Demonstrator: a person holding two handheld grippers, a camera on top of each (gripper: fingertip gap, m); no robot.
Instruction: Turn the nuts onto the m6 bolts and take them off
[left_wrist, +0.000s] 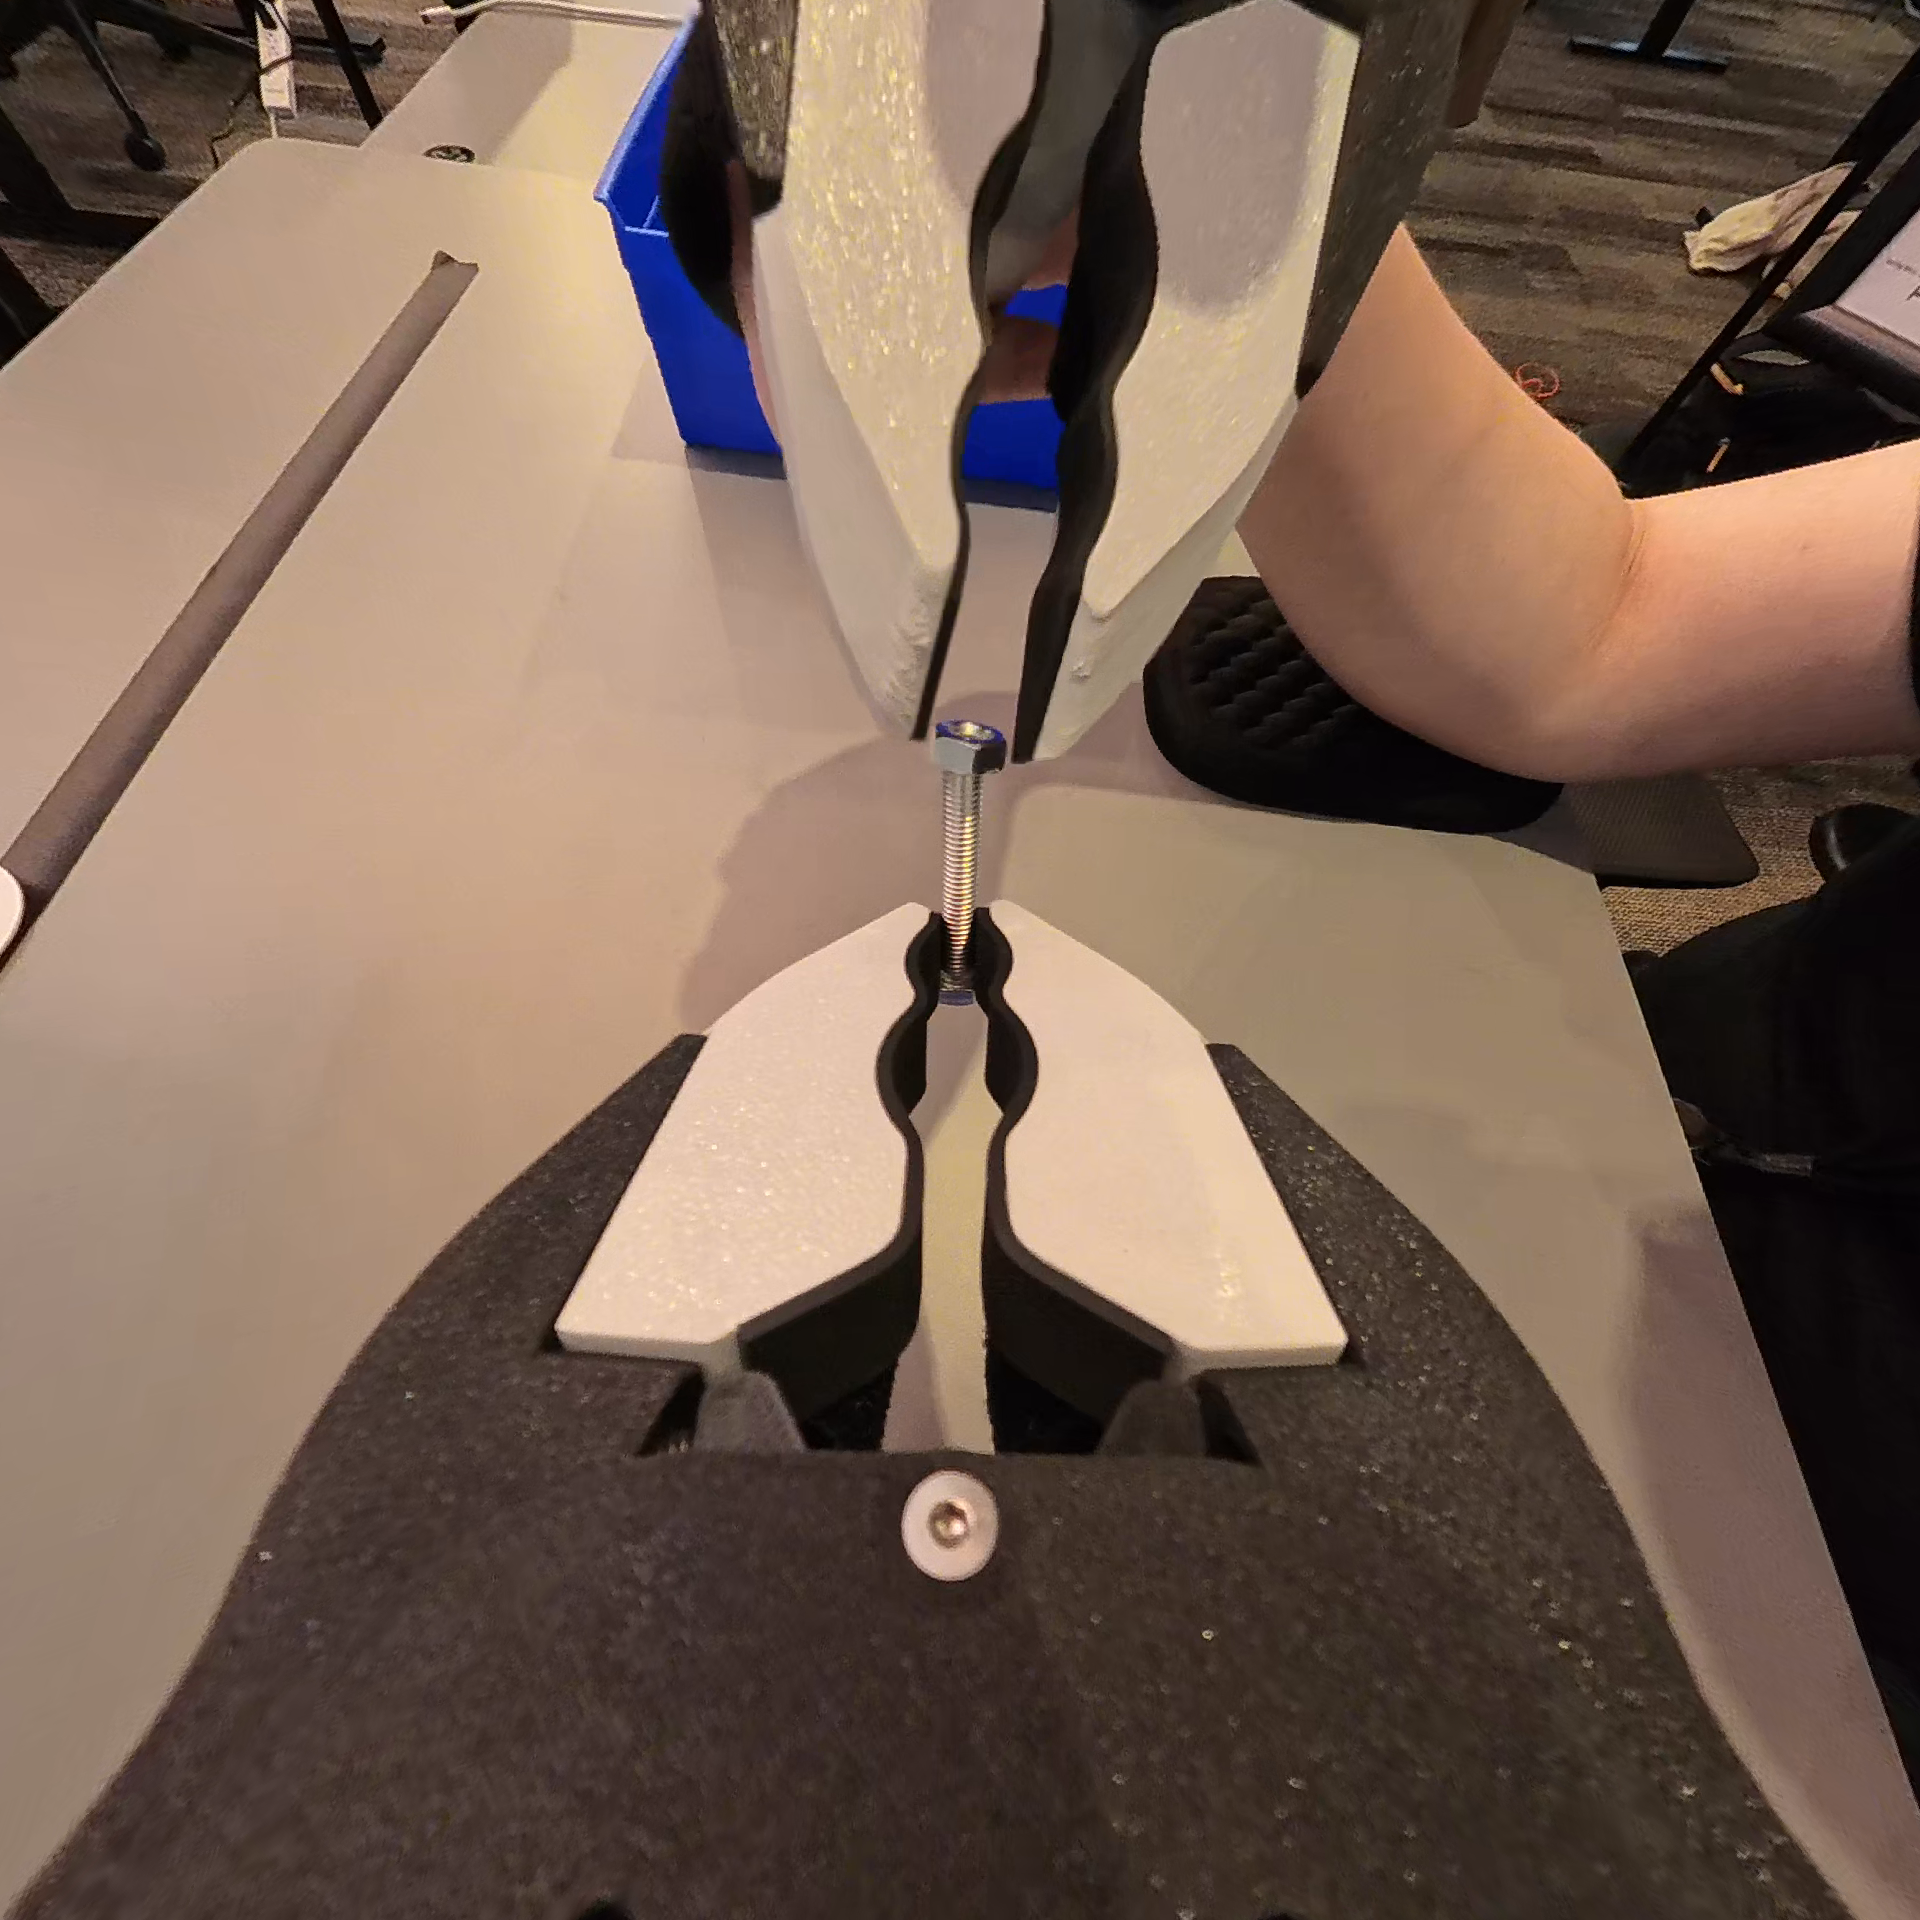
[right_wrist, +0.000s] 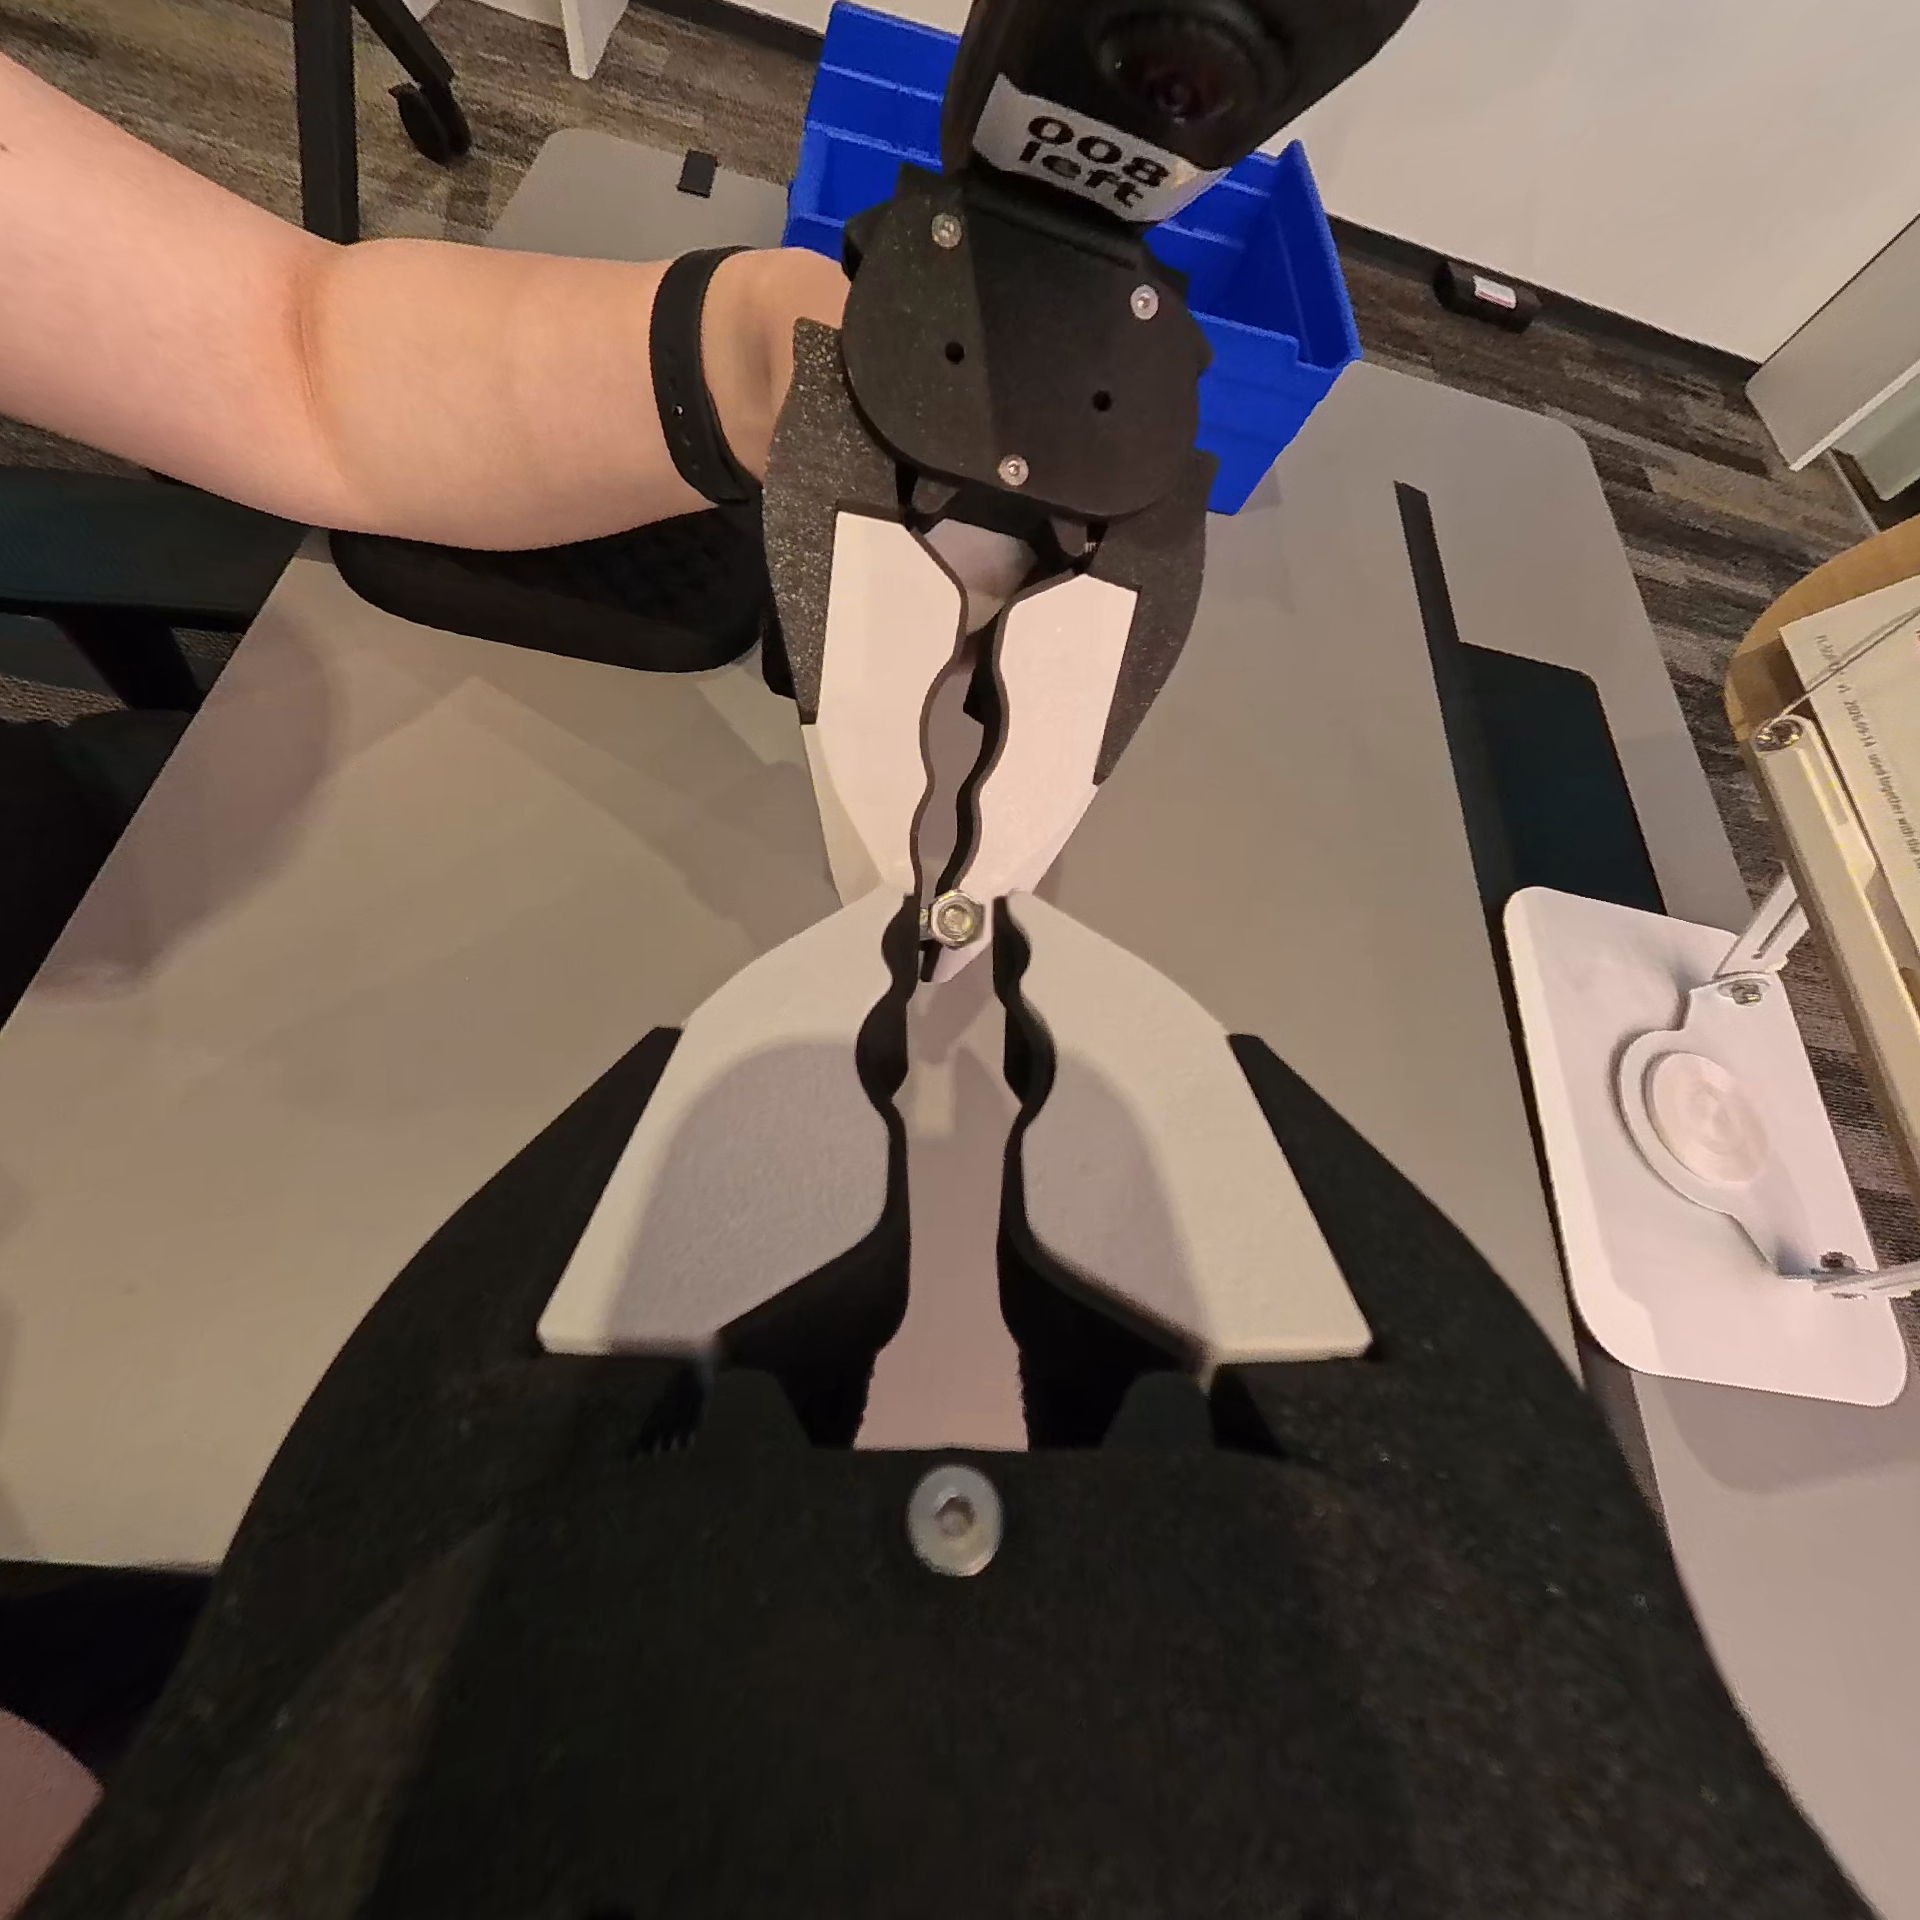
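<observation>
A silver M6 bolt (left_wrist: 958, 852) stands upright above the grey table (left_wrist: 416, 987). My left gripper (left_wrist: 958, 920) is shut on the bolt's lower end, and the bolt head sits just inside the fingertips. A silver hex nut (left_wrist: 968, 746) sits at the top of the threads. My right gripper (left_wrist: 971, 736) comes down from the far side with its tips closed around the nut. In the right wrist view my right gripper (right_wrist: 951, 920) holds the nut (right_wrist: 956, 920) end-on, with the left gripper (right_wrist: 951, 888) pointing at it from beyond. The bolt shaft is hidden there.
A blue bin (left_wrist: 675, 312) stands at the table's far side and also shows in the right wrist view (right_wrist: 1278, 343). A black padded armrest (left_wrist: 1299, 707) lies under a person's forearm (left_wrist: 1507, 582). A white stand base (right_wrist: 1704, 1143) sits at the right. A dark slot (left_wrist: 260, 540) runs along the table. The left gripper's tips are roughly 4 cm from the right gripper's.
</observation>
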